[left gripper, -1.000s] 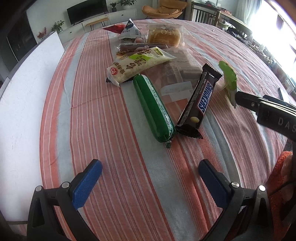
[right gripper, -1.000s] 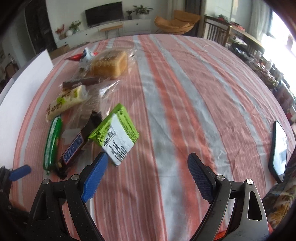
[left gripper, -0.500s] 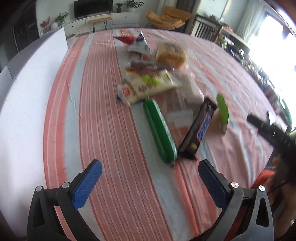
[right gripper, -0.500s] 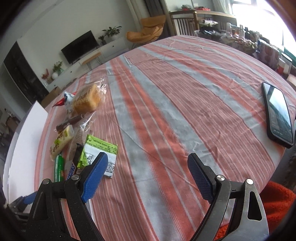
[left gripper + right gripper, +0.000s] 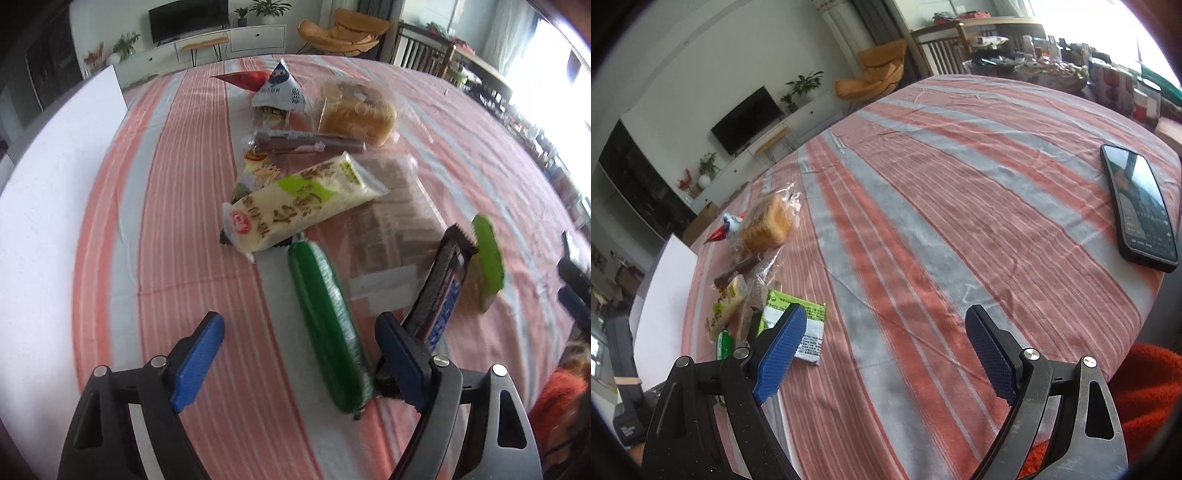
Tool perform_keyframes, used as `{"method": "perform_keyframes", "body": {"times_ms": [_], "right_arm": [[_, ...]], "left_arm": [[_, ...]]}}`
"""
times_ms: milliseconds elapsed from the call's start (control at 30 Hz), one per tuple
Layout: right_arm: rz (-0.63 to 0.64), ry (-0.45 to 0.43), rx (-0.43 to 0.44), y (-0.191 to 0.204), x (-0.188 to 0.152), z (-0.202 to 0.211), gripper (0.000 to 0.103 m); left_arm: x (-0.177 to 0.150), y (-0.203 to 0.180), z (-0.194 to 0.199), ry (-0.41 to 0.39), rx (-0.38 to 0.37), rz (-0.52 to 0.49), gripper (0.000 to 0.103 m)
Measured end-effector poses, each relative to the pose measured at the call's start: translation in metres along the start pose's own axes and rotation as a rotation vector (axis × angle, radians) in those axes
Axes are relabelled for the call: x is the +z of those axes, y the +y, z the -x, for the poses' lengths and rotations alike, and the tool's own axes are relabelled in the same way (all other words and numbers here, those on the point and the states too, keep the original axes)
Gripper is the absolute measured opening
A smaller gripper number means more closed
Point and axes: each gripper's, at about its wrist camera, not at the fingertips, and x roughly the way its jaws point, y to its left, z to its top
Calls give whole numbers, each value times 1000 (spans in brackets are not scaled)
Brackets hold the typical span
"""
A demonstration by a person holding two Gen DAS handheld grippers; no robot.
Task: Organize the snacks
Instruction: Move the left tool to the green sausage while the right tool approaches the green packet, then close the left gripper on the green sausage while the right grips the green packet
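So, from my left camera I go left to right. A white board (image 5: pixel 55 206) lies along the cloth's (image 5: pixel 173 206) edge at nine o'clock. My left gripper (image 5: pixel 299 350) points steeply down at the table, its jaws closing, and the near end of the green tube (image 5: pixel 327 325) lies between the blue pads without either pad pressing on it. The tube runs from the gripper up towards twelve o'clock, where its far end meets the pale yellow packet (image 5: pixel 303 206) lying crosswise. Past that, at twelve, sit a long brown bar (image 5: pixel 306 139), a triangular white packet (image 5: pixel 280 90) with a red wrapper (image 5: pixel 242 79) behind it, and a bagged bread loaf (image 5: pixel 356 116). At one o'clock lies a clear bag (image 5: pixel 391 229) of brown pieces. At two o'clock the Snickers bar (image 5: pixel 439 295) lies just beside the tube, its near end behind my right-hand pad, with a lime packet (image 5: pixel 487 262) touching its far side.

From my right camera, the right gripper (image 5: pixel 886 354) stands wide with nothing between the pads, only bare striped cloth. The snack cluster sits at nine to ten o'clock; the lime packet (image 5: pixel 809 332) shows just behind the left pad. A phone (image 5: pixel 1137 203) lies well apart at two o'clock.
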Motion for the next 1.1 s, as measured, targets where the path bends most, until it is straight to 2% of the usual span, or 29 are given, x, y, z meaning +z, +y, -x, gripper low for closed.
{"method": "perform_keyframes", "body": {"times_ms": [133,200,300,433,467,500,567,633,667,700,833,933,1033,1100], "right_arm": [[-48,-7,23,-7,1,2,90],[-70,-12,32,-11,1,3,90],[-103,-6,43,-16,2,2,90],[-130,9,70,-21,2,0,90],[-130,9,80,-21,1,0,90],[-125,12,98,-20,1,0,90],[-103,33,150,-16,0,-1,90],[-57,60,194,-8,-1,-3,90],[-26,65,204,-2,-2,-2,90],[18,69,208,6,-3,-2,90],[179,130,199,35,-10,-6,90],[305,247,157,55,-17,-23,90],[462,336,79,77,-30,-43,90],[580,334,-14,93,-37,-54,90]], "left_arm": [[-9,8,7,-2,3,-38,67],[-12,15,10,-4,12,-51,52],[-12,22,13,-3,11,-47,40],[-6,21,10,2,-8,-68,41],[-4,20,9,1,-6,-79,44],[-1,16,6,0,-3,-89,48],[1,13,5,-16,9,-118,48],[1,10,5,-22,9,-137,41],[0,9,6,-24,-10,-139,27],[-1,9,7,-27,-10,-139,25],[-11,16,13,-41,-41,-96,23],[-18,31,19,-33,-91,-33,23],[-25,43,25,-30,-109,5,23],[-30,50,27,-25,-123,27,23]]}}
